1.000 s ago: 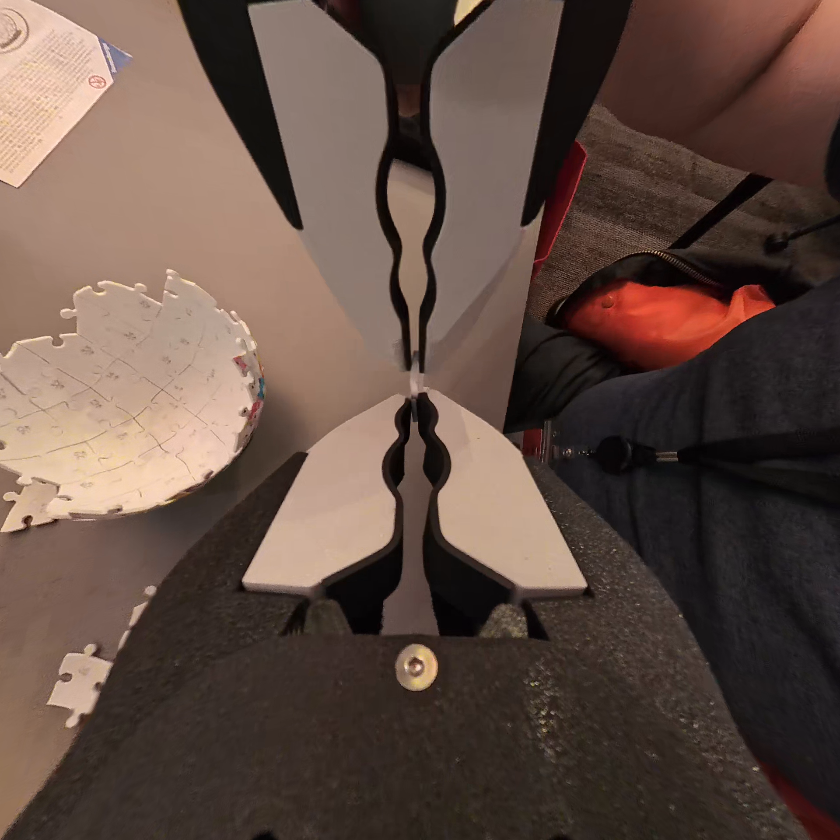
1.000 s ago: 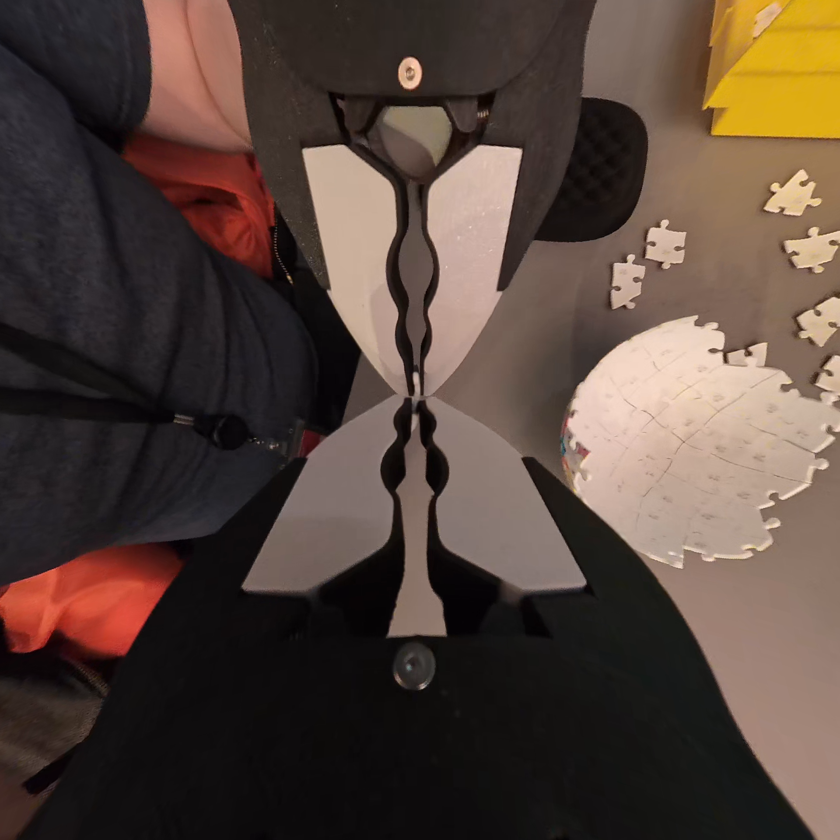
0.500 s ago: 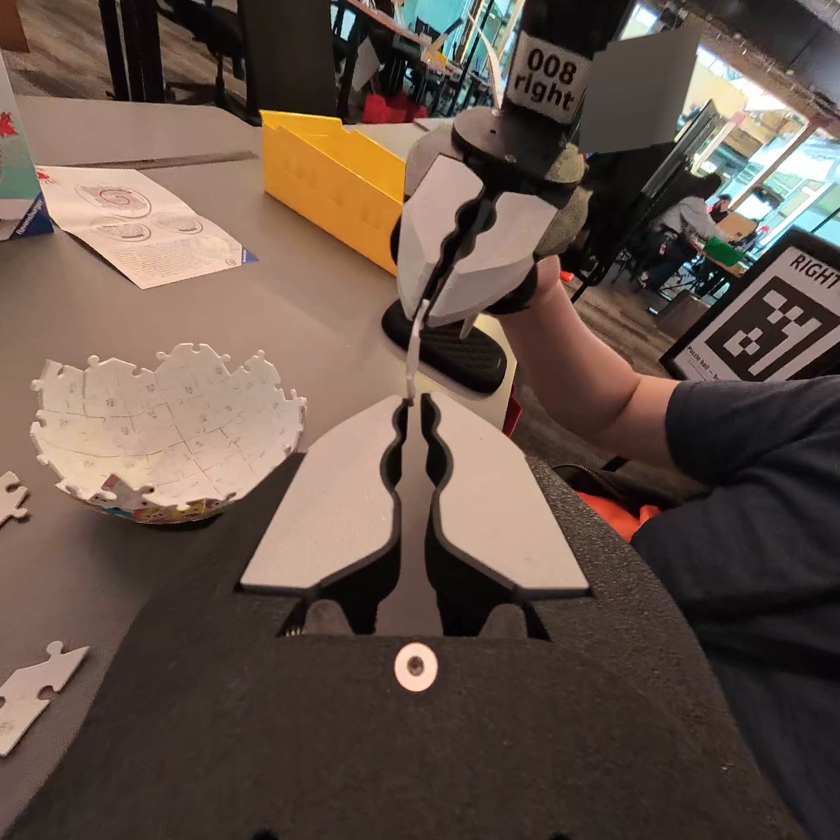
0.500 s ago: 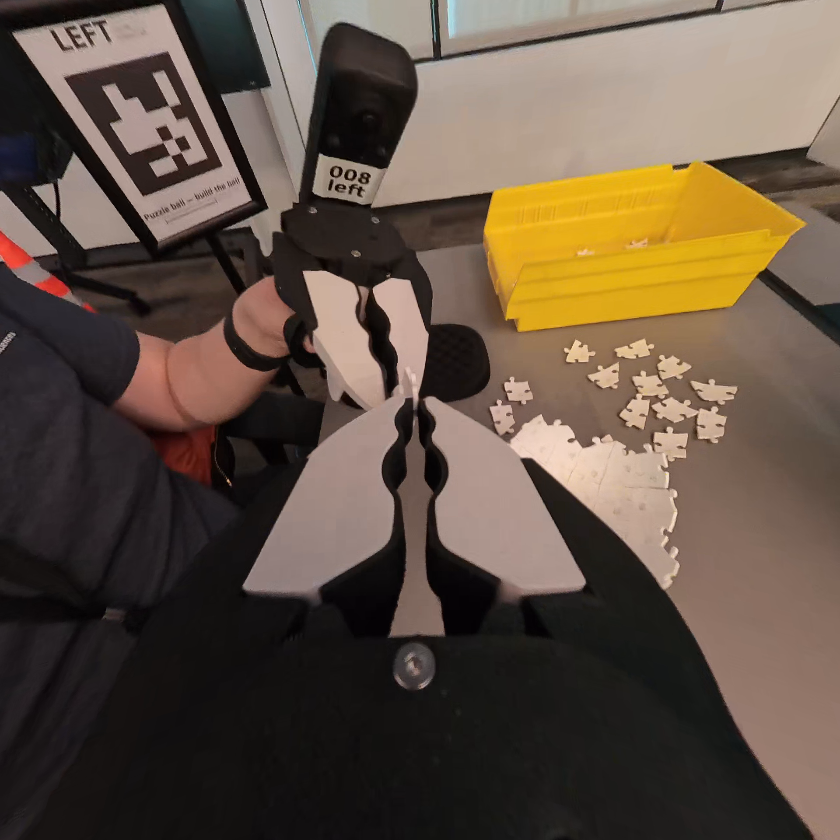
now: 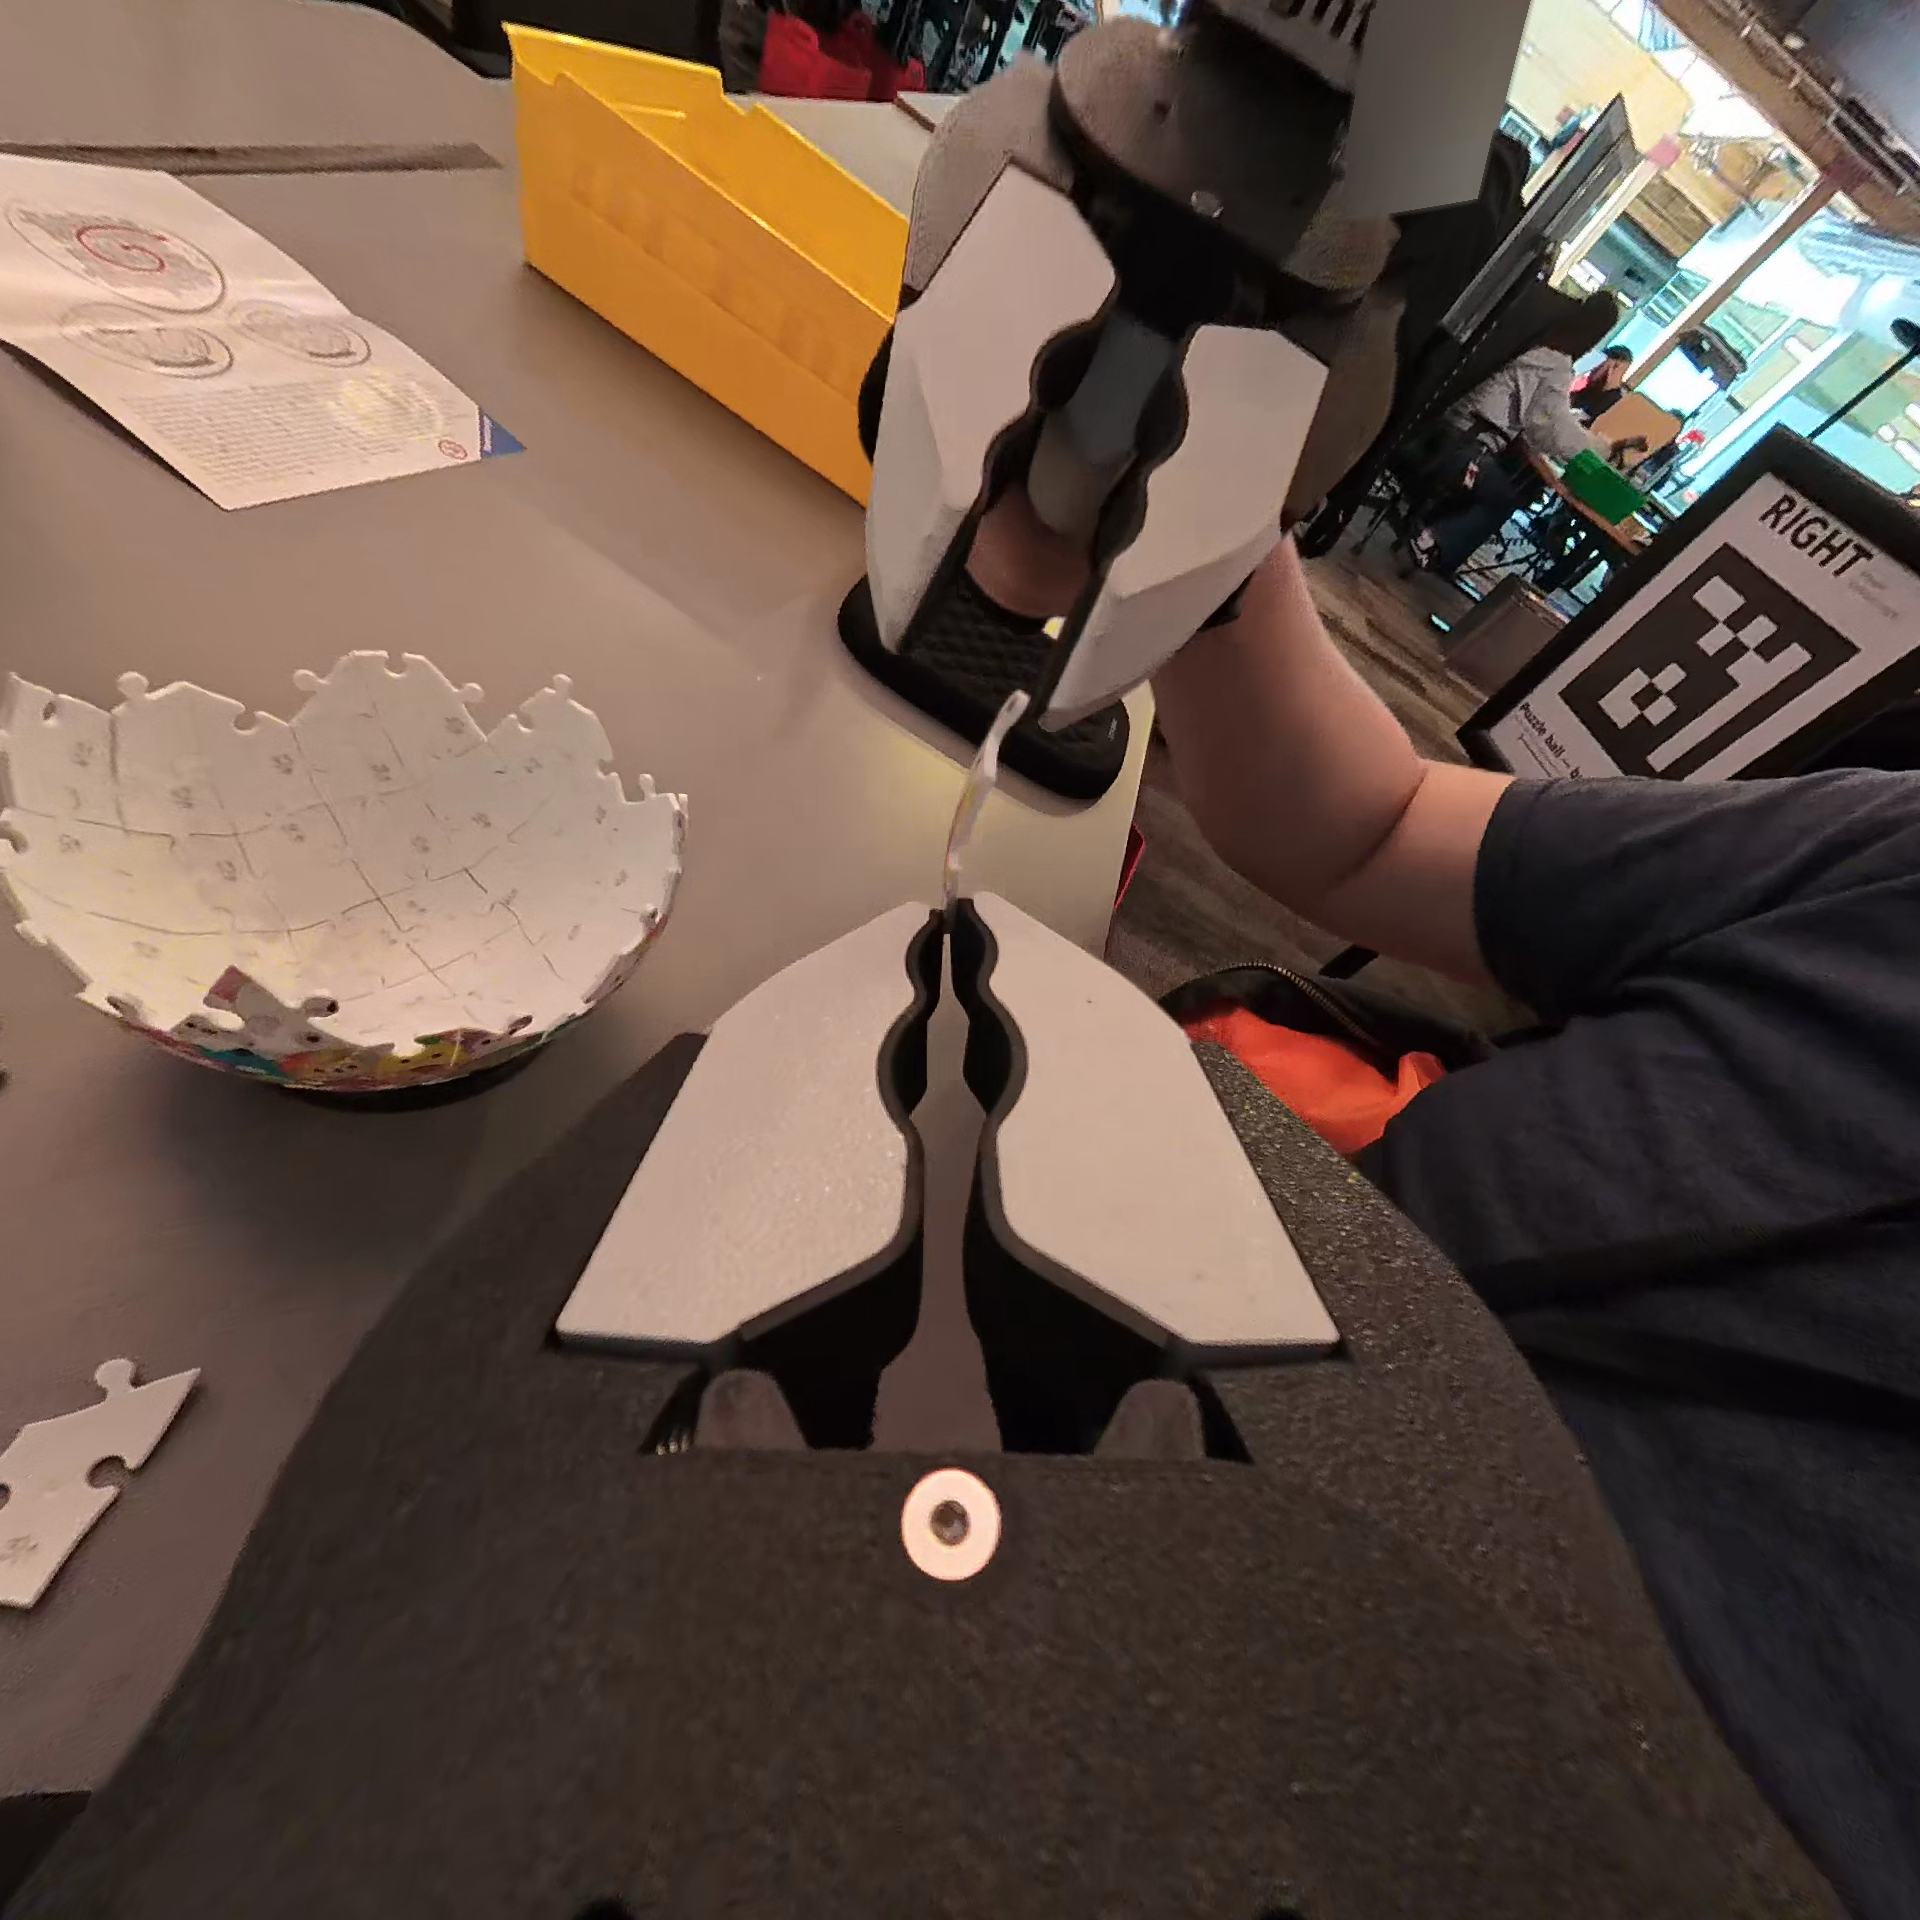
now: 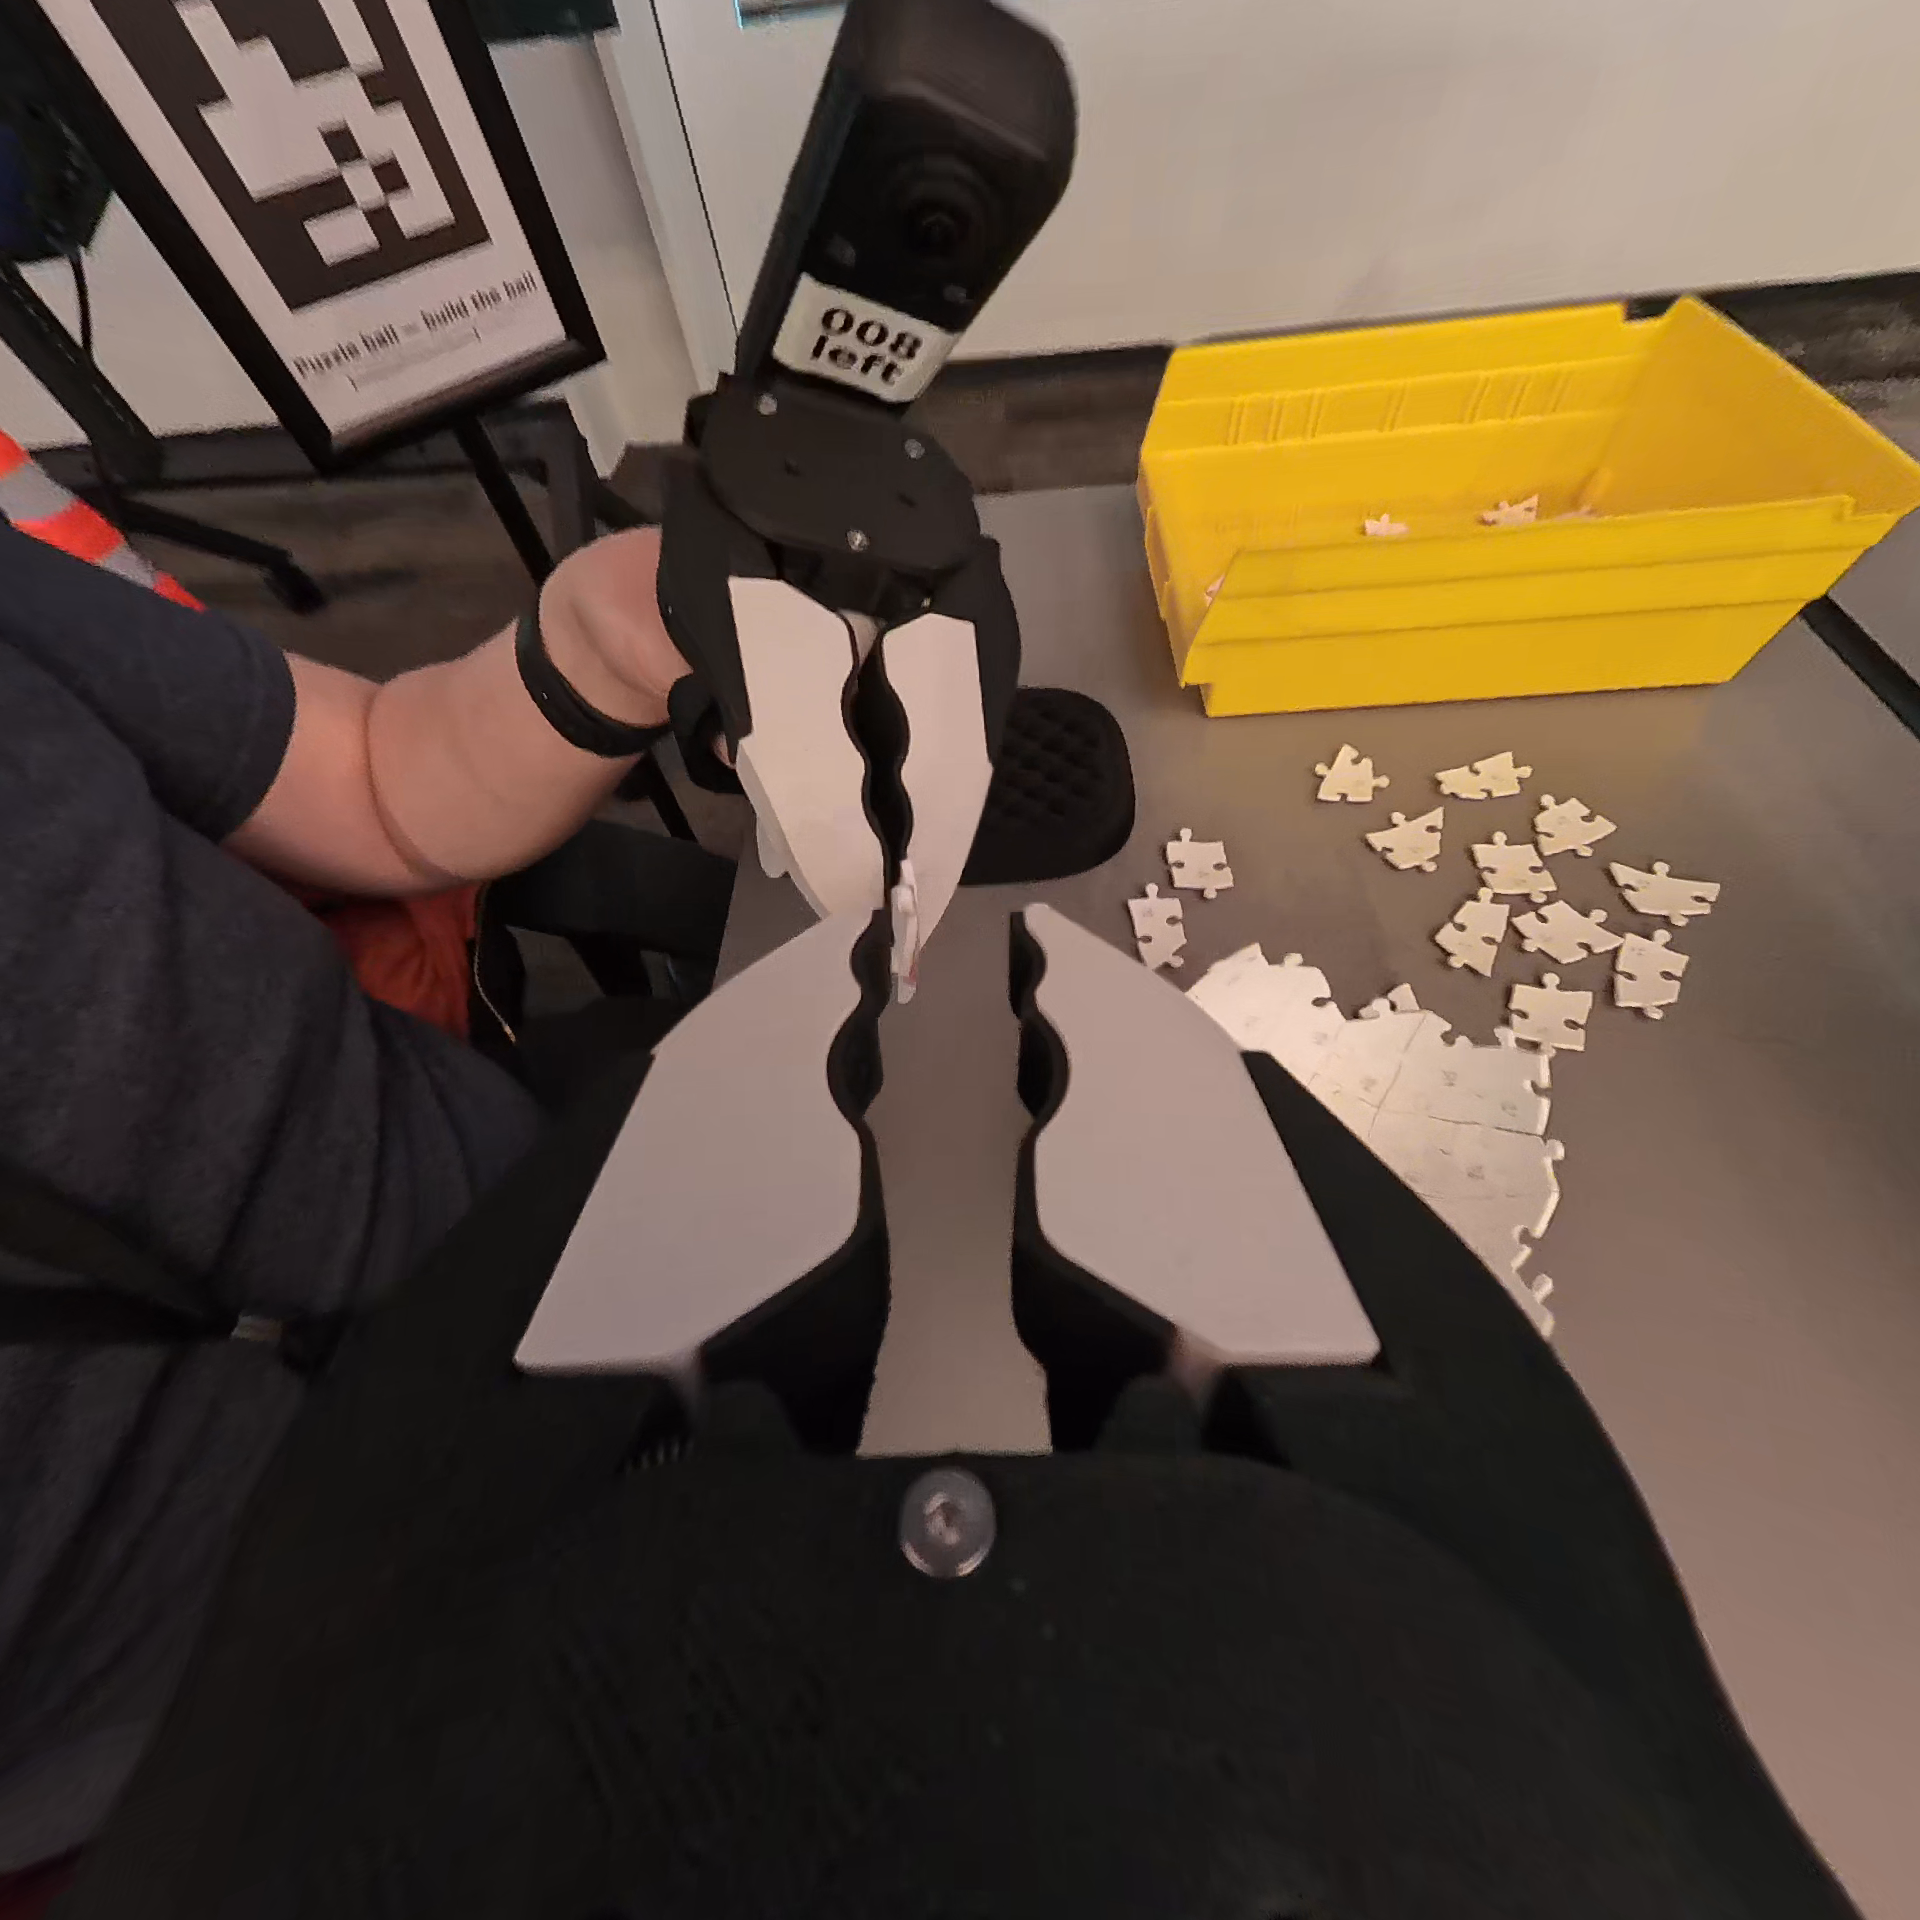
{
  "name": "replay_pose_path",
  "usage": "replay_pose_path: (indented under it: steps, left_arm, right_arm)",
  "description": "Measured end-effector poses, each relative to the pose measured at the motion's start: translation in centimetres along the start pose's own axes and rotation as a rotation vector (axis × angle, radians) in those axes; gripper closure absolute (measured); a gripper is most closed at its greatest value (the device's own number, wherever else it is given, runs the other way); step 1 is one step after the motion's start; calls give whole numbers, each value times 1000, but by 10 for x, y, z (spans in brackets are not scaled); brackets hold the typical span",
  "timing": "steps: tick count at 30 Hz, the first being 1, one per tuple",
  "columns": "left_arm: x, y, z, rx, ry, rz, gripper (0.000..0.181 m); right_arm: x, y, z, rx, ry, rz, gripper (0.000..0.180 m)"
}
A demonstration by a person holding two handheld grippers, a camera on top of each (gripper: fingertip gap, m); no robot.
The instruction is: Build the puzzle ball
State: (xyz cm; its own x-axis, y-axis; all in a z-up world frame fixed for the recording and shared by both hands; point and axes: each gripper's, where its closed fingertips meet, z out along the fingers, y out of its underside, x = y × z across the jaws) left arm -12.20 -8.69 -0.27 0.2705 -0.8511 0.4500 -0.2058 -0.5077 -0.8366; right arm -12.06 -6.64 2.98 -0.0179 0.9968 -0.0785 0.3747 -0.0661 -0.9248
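Observation:
A small white puzzle piece [image 5: 982, 790] stands on edge between the two grippers, above the table's near edge. My left gripper [image 5: 948, 912] is shut on its lower end. It shows again in the right wrist view [image 6: 894, 904], pinching the piece [image 6: 906, 935]. My right gripper [image 6: 940, 930] is open, its fingers spread either side of the piece. In the left wrist view the right gripper [image 5: 971, 675] hangs over the piece, one fingertip [image 5: 1055, 707] at its top end. The half-built puzzle ball [image 5: 312, 862] sits like a bowl on the table to the left, white inside and coloured outside.
Several loose pieces [image 6: 1538, 894] lie on the grey table beside the half ball [image 6: 1434, 1101]. A yellow bin [image 6: 1455, 623] stands behind them. A black textured pad [image 6: 1049, 779], a leaflet [image 5: 208, 332] and one loose piece [image 5: 73, 1455] are also on the table.
Half a second ago both grippers pinched the piece. The right gripper has since opened and the left one alone holds it. A second ago both pointed down; they have since tilted up.

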Motion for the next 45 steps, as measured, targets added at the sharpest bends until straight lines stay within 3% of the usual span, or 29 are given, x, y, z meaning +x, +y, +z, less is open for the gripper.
replay_pose_path:
  steps: [4,6,12,17,20,26,28,35,45]
  left_arm:
    - [-4,3,2,-31,-10,-3,179]
    - [-5,4,3,-43,-13,-5,179]
    - [-15,6,2,-50,-58,30,176]
    - [-53,6,-16,-55,-281,149,108]
    - [-78,18,-23,-90,-376,194,95]
    - [-119,60,-2,-267,-526,233,87]
    - [-123,68,7,-301,-529,225,96]
    - [-133,56,16,-130,-676,182,63]
    - [-133,63,35,-100,-694,89,73]
  right_arm:
    - [-2,11,8,-154,5,-41,157]
    - [1,15,11,-205,41,-79,172]
    - [5,18,13,-234,70,-30,177]
    - [59,12,-44,-221,359,140,177]
    - [88,32,-69,-243,493,286,177]
    - [104,77,-50,-323,485,510,176]
    - [109,85,-41,-374,460,551,176]
    - [128,102,-29,-553,394,685,176]
    - [130,112,-32,-607,303,766,176]
